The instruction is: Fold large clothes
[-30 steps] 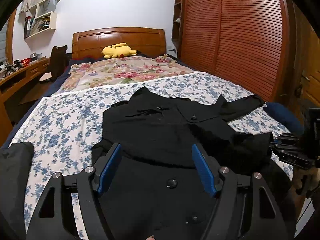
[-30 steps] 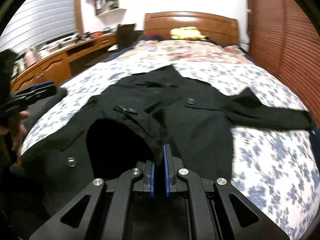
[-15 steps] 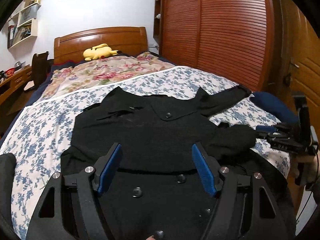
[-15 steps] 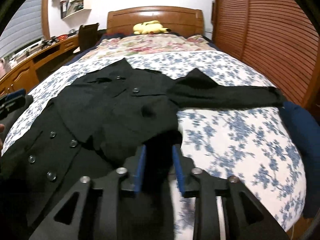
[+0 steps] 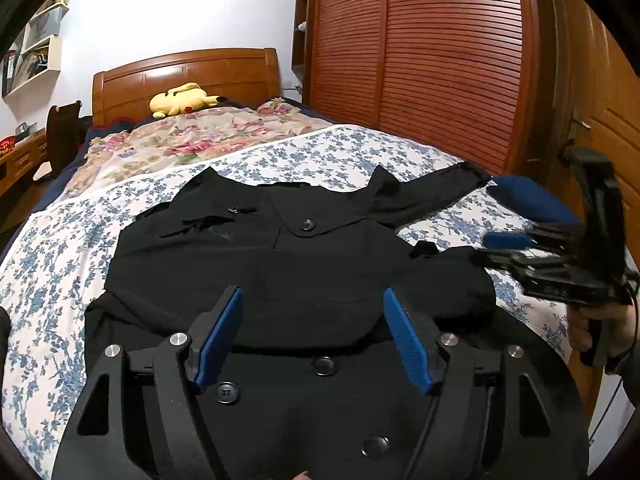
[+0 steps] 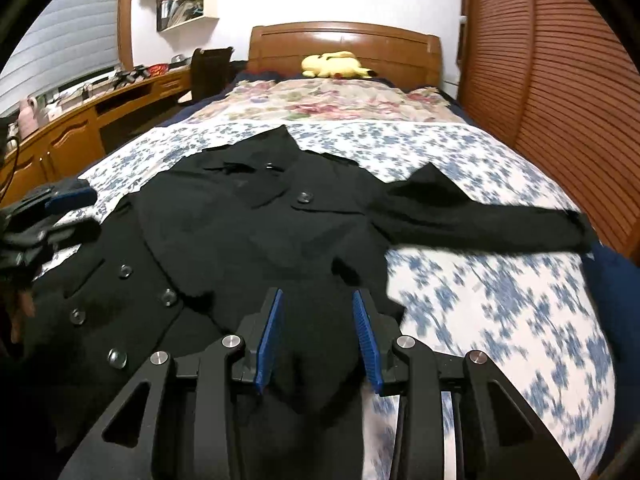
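A black buttoned coat (image 5: pixel 280 264) (image 6: pixel 248 232) lies face up on the bed. One sleeve (image 6: pixel 480 224) stretches out to the right. My left gripper (image 5: pixel 311 294) hovers open over the coat's lower front, nothing between its blue pads. My right gripper (image 6: pixel 317 295) is opening, and a fold of the coat's right edge (image 6: pixel 316 360) lies loose between and under its pads, which do not press on it. From the left wrist view the right gripper (image 5: pixel 520 244) shows at the coat's right edge, held by a hand (image 5: pixel 600 320).
The bed carries a blue-flowered sheet (image 6: pixel 500 300) and a rose-patterned quilt (image 5: pixel 192 140) with a yellow plush toy (image 5: pixel 182 100) at the headboard. A slatted wooden wardrobe (image 5: pixel 440 60) runs along the right. A desk (image 6: pixel 80 128) stands left. A navy cushion (image 5: pixel 528 200) lies at the bed's right edge.
The right gripper was shut on a fold of the coat; its jaws have parted and the cloth lies loose. The left gripper has slid sideways over the coat, still open.
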The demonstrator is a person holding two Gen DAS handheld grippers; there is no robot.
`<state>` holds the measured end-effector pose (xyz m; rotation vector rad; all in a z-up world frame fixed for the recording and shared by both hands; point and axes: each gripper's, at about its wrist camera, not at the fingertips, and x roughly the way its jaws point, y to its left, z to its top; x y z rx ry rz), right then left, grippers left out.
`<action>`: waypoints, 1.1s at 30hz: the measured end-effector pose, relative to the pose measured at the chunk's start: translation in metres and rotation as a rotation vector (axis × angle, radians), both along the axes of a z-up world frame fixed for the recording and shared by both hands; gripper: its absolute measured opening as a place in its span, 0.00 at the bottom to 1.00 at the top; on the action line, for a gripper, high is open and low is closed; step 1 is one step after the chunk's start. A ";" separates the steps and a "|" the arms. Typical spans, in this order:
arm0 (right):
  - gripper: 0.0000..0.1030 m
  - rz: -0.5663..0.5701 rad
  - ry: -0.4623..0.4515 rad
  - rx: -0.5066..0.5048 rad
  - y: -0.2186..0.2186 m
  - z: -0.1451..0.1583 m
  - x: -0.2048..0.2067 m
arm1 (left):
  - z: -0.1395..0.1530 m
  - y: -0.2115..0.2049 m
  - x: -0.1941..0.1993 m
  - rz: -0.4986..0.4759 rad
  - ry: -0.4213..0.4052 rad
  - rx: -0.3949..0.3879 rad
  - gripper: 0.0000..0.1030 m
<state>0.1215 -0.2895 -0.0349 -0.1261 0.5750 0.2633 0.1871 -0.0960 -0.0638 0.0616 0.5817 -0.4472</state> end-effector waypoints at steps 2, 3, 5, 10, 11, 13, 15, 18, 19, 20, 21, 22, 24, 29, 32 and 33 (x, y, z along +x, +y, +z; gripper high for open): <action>0.36 0.007 0.021 -0.008 0.003 -0.001 0.017 | -0.001 -0.003 -0.001 -0.004 0.002 0.005 0.71; 0.36 0.003 0.036 -0.009 0.001 -0.004 0.025 | -0.002 -0.005 0.000 -0.005 0.001 0.008 0.71; 0.36 -0.007 0.076 -0.014 -0.001 -0.013 0.039 | -0.003 -0.007 0.000 -0.006 0.002 0.013 0.71; 0.36 -0.027 0.221 -0.059 -0.006 -0.051 0.057 | -0.003 -0.009 0.000 -0.010 0.001 0.017 0.71; 0.36 -0.029 0.251 -0.068 -0.007 -0.061 0.058 | -0.003 -0.009 -0.001 -0.012 0.001 0.016 0.71; 0.36 -0.022 0.278 -0.069 -0.009 -0.070 0.057 | -0.003 -0.010 -0.002 -0.014 -0.003 0.014 0.71; 0.36 -0.019 0.281 -0.053 -0.012 -0.068 0.052 | -0.003 -0.010 -0.002 -0.015 -0.006 0.014 0.71; 0.36 0.007 0.297 -0.045 -0.011 -0.068 0.044 | -0.003 -0.011 -0.001 -0.011 -0.009 0.021 0.71; 0.36 0.010 0.293 -0.060 -0.010 -0.069 0.040 | -0.003 -0.010 -0.001 -0.010 -0.010 0.020 0.71; 0.36 0.008 0.284 -0.070 -0.008 -0.069 0.035 | -0.003 -0.010 -0.001 -0.008 -0.012 0.016 0.71; 0.36 0.008 0.276 -0.076 -0.008 -0.068 0.033 | -0.002 -0.009 -0.001 -0.007 -0.013 0.009 0.71; 0.36 0.009 0.271 -0.075 -0.009 -0.066 0.032 | -0.002 -0.008 -0.001 -0.007 -0.013 0.004 0.71; 0.36 0.008 0.258 -0.060 -0.009 -0.063 0.023 | -0.001 -0.007 -0.001 -0.004 -0.014 -0.003 0.71; 0.36 0.003 0.188 0.012 -0.027 -0.040 0.012 | -0.002 -0.007 -0.001 0.001 -0.020 0.000 0.71; 0.41 -0.033 0.140 0.037 -0.047 -0.025 0.012 | -0.003 -0.007 0.001 0.007 -0.023 0.003 0.71; 0.44 -0.045 0.131 0.048 -0.055 -0.020 0.015 | -0.003 -0.008 0.001 0.008 -0.022 0.001 0.71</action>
